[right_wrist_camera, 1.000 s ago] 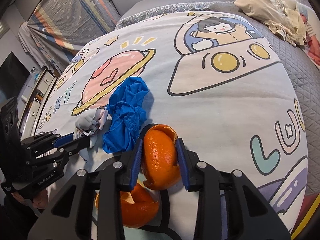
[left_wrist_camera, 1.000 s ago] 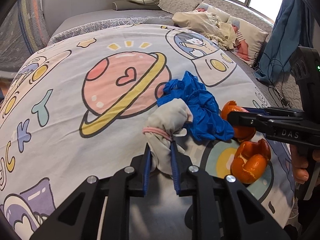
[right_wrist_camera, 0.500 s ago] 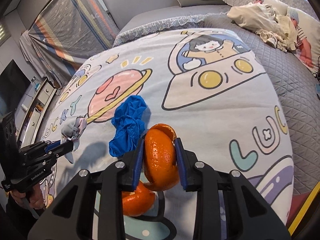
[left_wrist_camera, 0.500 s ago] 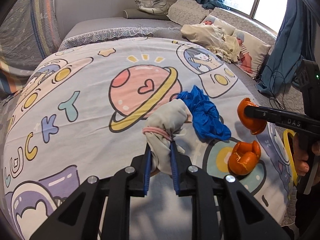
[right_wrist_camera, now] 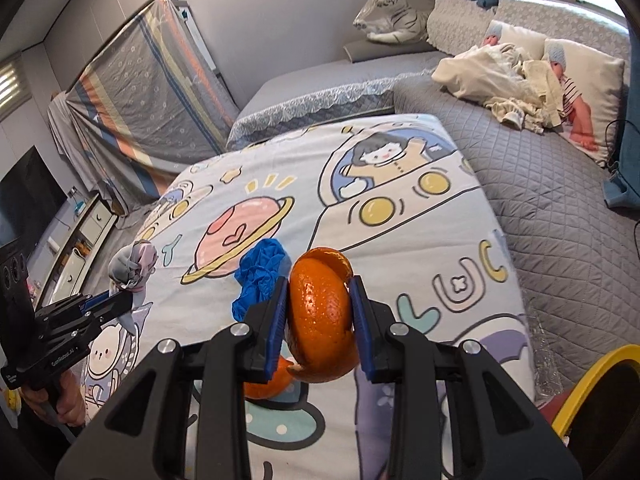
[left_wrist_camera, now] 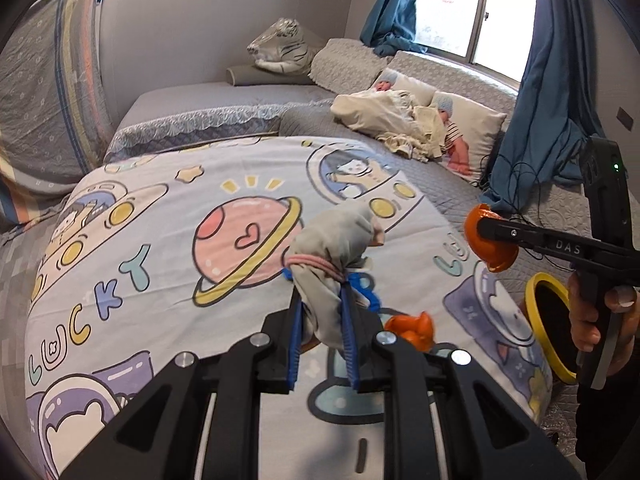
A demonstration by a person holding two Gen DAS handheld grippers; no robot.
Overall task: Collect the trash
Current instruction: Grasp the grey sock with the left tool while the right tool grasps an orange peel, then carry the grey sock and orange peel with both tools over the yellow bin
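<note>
My left gripper [left_wrist_camera: 320, 312] is shut on a crumpled grey cloth wad with a pink band [left_wrist_camera: 332, 252], held up above the cartoon bedspread [left_wrist_camera: 160, 208]. My right gripper [right_wrist_camera: 320, 308] is shut on a curled orange peel [right_wrist_camera: 320, 316], also lifted off the bed. In the left wrist view that right gripper [left_wrist_camera: 486, 236] shows at the right with its peel [left_wrist_camera: 486, 240]. A second orange peel [left_wrist_camera: 412, 328] and a crumpled blue glove [right_wrist_camera: 260, 276] lie on the bedspread below. The left gripper [right_wrist_camera: 124, 300] with its cloth wad [right_wrist_camera: 132, 266] appears at the left of the right wrist view.
A yellow-rimmed bin [left_wrist_camera: 548, 332] stands off the bed's near right corner, its rim [right_wrist_camera: 592, 376] also showing low right in the right wrist view. Pillows and a heap of cream cloth [left_wrist_camera: 392, 120] lie at the head of the grey bed. A plush tiger [left_wrist_camera: 280, 48] sits farther back.
Both grippers have risen off the bed with their loads, the cloth wad and the orange peel. The views now tip up and show more of the room and the yellow bin.
</note>
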